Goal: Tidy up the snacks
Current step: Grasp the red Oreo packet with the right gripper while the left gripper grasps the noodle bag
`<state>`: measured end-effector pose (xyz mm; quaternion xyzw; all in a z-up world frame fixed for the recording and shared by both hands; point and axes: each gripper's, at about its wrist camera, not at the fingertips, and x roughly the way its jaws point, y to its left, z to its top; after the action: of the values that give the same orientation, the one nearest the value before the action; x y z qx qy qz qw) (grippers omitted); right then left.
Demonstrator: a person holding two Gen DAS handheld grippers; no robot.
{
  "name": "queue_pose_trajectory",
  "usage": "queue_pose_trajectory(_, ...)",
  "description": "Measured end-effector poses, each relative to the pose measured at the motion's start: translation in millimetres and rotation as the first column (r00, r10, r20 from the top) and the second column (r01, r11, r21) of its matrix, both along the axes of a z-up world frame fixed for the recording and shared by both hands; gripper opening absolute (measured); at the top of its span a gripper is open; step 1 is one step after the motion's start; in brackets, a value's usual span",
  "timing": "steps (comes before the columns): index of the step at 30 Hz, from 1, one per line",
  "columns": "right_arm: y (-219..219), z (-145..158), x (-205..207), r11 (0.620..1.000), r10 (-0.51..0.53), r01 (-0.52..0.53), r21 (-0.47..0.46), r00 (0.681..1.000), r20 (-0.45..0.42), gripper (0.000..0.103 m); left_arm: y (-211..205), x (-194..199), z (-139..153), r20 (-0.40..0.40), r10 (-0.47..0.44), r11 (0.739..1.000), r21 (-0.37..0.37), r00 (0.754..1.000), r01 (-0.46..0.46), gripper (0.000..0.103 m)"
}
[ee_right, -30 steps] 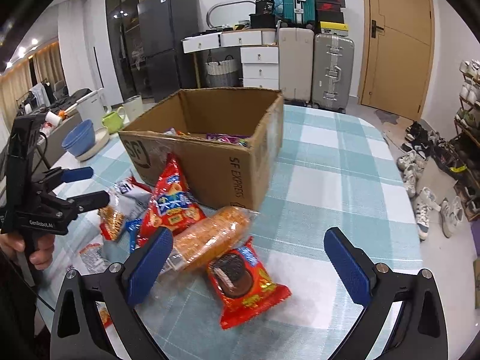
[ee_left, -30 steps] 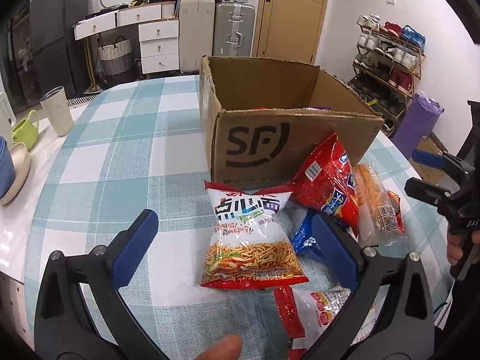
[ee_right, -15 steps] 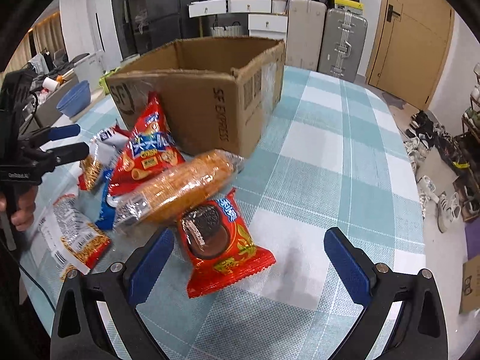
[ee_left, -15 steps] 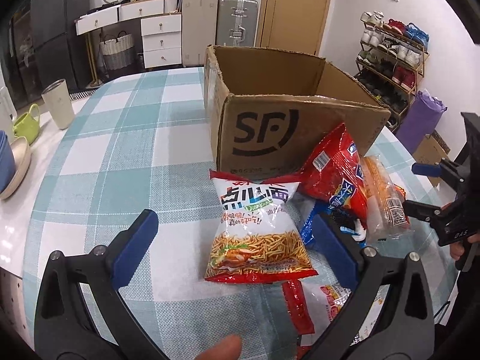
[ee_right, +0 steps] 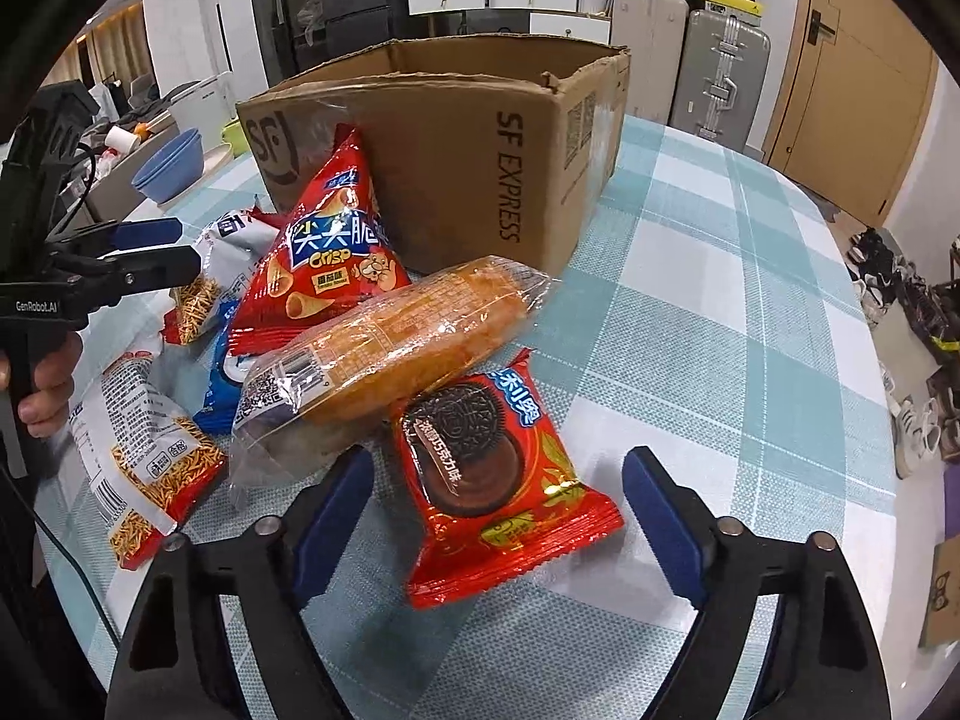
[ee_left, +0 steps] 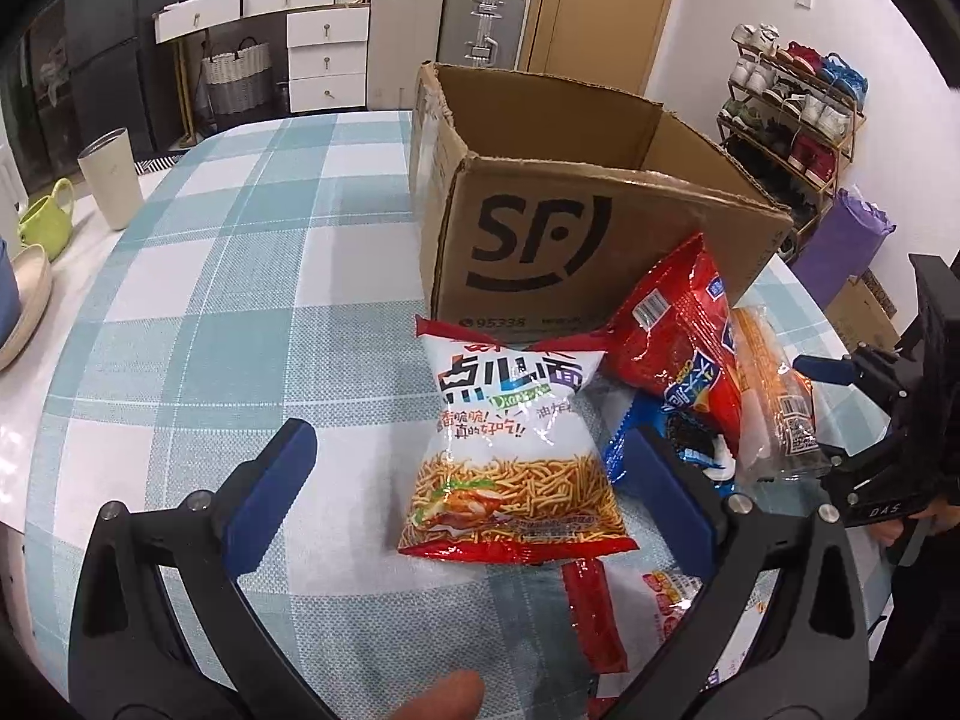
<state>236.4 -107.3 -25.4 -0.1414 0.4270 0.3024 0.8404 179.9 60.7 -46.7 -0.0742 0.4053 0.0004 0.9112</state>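
Right tool (ee_right: 492, 516) jaws closing, red chocolate-cookie pack (ee_right: 498, 474) between blue pads, pads not yet pressing it; pack flat on checked tabletop (ee_right: 690, 312), its far end under clear-wrapped orange cracker sleeve (ee_right: 408, 336); red Crisp bag (ee_right: 324, 258) leans on SF cardboard box (ee_right: 480, 156); left tool (ee_left: 474, 480) wide, hovering around noodle-snack bag (ee_left: 510, 450) lying before box, pads clear of it.

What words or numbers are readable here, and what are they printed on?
"SF" and "95338": cardboard box front.
"SF EXPRESS": the box's side.
"Crisp": red chip bag.
"GenRobot.AI": left gripper.
"DAS": right gripper.
Chinese lettering on the noodle bag and cookie pack; barcodes and fine print unreadable.
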Motion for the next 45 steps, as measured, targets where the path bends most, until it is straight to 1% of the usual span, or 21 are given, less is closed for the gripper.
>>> queue_pose_trajectory(3,2,-1,-1,1.0,0.009,-0.009,-0.014,1.0,0.01,0.08,-2,1,-1,-0.001,0.0,1.0,0.016,1.0,0.0,0.102)
queue_pose_trajectory(9,3,-2,-1,1.0,0.005,-0.005,-0.013,1.0,0.009,0.078,-3,2,-5,-0.011,-0.002,1.0,0.012,1.0,0.002,0.102)
queue_pose_trajectory(12,1,-1,-1,1.0,-0.002,0.002,-0.009,1.0,0.01,0.074,-1,4,-7,-0.013,-0.001,1.0,-0.003,1.0,0.001,0.102)
queue_pose_trajectory(14,0,-1,0,1.0,-0.007,0.007,-0.01,1.0,0.017,0.065,0,6,-8,-0.015,0.006,1.0,-0.006,1.0,-0.006,0.102)
queue_pose_trajectory(15,0,0,1,1.0,-0.009,0.009,-0.011,1.0,0.021,0.063,1,6,-9,-0.015,0.008,1.0,-0.008,1.0,-0.008,0.102)
queue_pose_trajectory(18,-3,3,4,1.0,-0.012,0.012,0.011,1.0,0.02,0.051,4,6,-10,-0.016,0.033,0.999,-0.009,0.999,-0.033,0.102)
queue_pose_trajectory(19,-4,4,4,1.0,-0.016,0.015,0.012,1.0,0.024,0.046,5,6,-10,-0.015,0.035,0.999,-0.017,0.999,-0.035,0.102)
queue_pose_trajectory(22,-7,9,4,0.999,-0.029,0.028,0.021,0.998,0.052,0.046,6,6,-11,-0.014,0.034,0.999,-0.028,0.999,-0.034,0.102)
queue_pose_trajectory(24,-11,15,4,0.998,-0.047,0.044,0.049,0.996,0.072,0.046,5,6,-11,-0.014,0.035,0.999,-0.02,0.999,-0.036,0.102)
queue_pose_trajectory(26,-17,25,4,0.995,-0.074,0.066,0.081,0.992,0.101,0.046,5,5,-11,-0.012,0.034,0.999,-0.022,0.999,-0.034,0.102)
queue_pose_trajectory(28,-23,35,4,0.99,-0.092,0.079,0.113,0.989,0.113,0.046,4,5,-11,-0.011,0.031,0.999,-0.027,0.999,-0.031,0.102)
queue_pose_trajectory(31,-28,44,2,0.984,-0.112,0.091,0.154,0.984,0.136,0.046,1,4,-11,-0.013,0.028,1.0,-0.006,1.0,-0.028,0.102)
queue_pose_trajectory(43,-24,53,-7,0.982,-0.106,0.079,0.169,0.982,0.157,0.046,-1,9,-15,-0.025,0.043,0.999,-0.011,0.999,-0.043,0.102)
queue_pose_trajectory(44,-24,54,-7,0.982,-0.108,0.08,0.17,0.981,0.159,0.046,-1,9,-16,-0.028,0.044,0.999,-0.014,0.999,-0.045,0.101)
queue_pose_trajectory(45,-24,54,-8,0.982,-0.107,0.079,0.171,0.981,0.161,0.046,0,9,-17,-0.03,0.042,0.999,-0.021,0.999,-0.042,0.096)
